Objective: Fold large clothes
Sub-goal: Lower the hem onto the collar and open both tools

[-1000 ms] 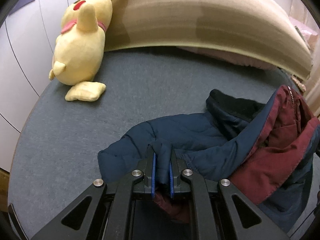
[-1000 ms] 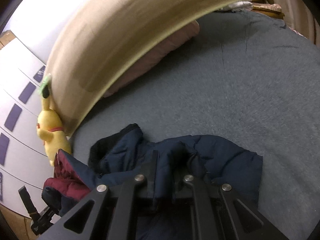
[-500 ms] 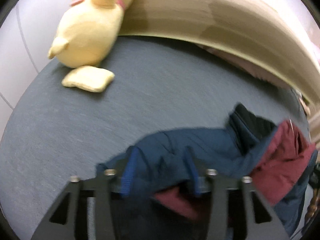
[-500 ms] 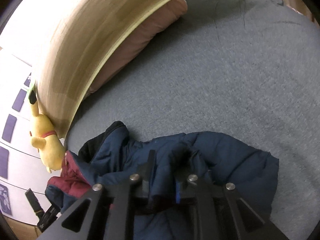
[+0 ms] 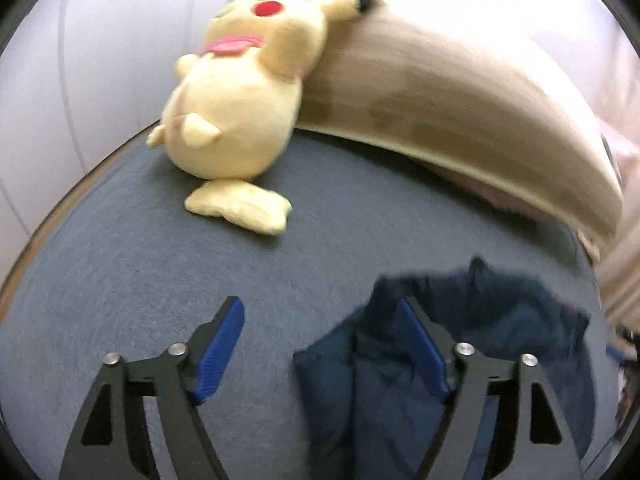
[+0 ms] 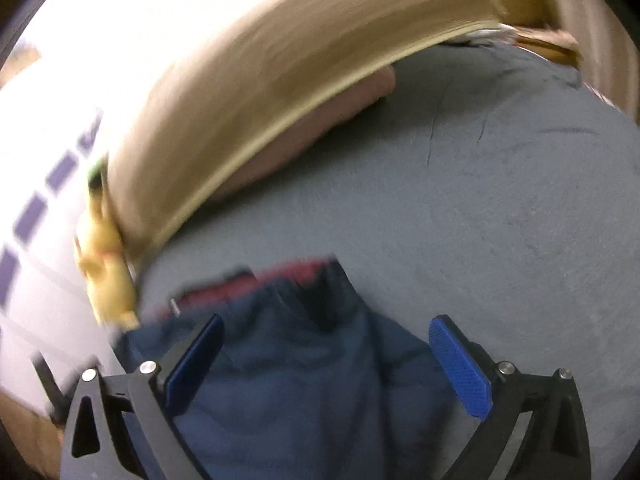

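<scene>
Both tongs stand open over a navy jacket (image 6: 288, 392) that lies slack on the grey bed (image 5: 120, 280), and neither grips it. The left tongs (image 5: 324, 340) have just been opening: their left pad hangs over bare bed while the right pad sits above the jacket's edge (image 5: 460, 340), so no cloth is pinched between them. The right tongs (image 6: 328, 360) have also just been opening, to about as wide as they go; jacket cloth shows between the pads, loose and unpressed. This reads as a release after a fold, the cloth being let down to settle flat rather than dragged. A strip of maroon lining (image 6: 248, 284) shows at the far edge in the right wrist view, which suggests the fold is not yet tidy there. The jacket lies in the near part of the bed, well apart from the yellow plush (image 5: 240, 120) that leans on the tan headboard (image 5: 460, 92), so open bed is left for the next fold. Blur hides the finer creases.
</scene>
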### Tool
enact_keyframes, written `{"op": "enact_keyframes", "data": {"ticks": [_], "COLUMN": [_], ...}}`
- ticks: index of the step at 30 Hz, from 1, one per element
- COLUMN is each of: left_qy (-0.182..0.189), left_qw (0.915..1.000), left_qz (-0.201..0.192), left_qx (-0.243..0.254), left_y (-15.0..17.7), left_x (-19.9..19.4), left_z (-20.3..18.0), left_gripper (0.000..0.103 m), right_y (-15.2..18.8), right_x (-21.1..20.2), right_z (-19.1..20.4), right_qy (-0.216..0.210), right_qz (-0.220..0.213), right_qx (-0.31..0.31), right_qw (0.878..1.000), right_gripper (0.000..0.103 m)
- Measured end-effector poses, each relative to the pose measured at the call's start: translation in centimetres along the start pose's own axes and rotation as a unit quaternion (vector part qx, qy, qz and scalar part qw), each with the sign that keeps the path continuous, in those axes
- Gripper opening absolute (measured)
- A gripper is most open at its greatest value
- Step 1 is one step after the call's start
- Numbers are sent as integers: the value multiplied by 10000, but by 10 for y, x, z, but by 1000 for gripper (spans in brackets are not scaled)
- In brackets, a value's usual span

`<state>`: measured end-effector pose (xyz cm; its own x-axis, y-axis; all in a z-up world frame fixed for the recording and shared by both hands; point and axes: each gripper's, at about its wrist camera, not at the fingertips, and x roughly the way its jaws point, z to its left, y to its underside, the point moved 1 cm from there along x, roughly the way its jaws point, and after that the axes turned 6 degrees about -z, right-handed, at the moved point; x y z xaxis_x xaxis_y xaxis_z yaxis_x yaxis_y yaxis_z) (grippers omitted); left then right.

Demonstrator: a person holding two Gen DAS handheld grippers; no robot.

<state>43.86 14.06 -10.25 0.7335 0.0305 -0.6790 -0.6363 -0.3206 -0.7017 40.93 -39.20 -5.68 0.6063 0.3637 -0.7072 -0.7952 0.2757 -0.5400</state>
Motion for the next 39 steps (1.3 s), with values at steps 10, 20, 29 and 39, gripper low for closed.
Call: {"op": "enact_keyframes", "data": {"ticks": [10,20,29,39], "left_qy": [517,-349,-830,-596], "left_qw": [9946,9903,9851,9913], "left_qz": [581,871,514,-239], "left_qx": [680,1026,1415,1153], "left_y": [5,4,-2,24], "left_x": [62,120,97,-19], "left_z": [-60,-80,-92,-103], "left_gripper": [80,9,22,69], "right_y": [4,-11,-6,35], "right_x": [53,70,59,-39], "right_z": [2,19,11,80], "right_qy": [327,671,945,681], "right_qz": [389,386,276,-267], "right_qx": [-517,-891,-592,-1305], "right_qw": [9974,9930,9934,9887], "right_gripper": [96,9,73,75]}}
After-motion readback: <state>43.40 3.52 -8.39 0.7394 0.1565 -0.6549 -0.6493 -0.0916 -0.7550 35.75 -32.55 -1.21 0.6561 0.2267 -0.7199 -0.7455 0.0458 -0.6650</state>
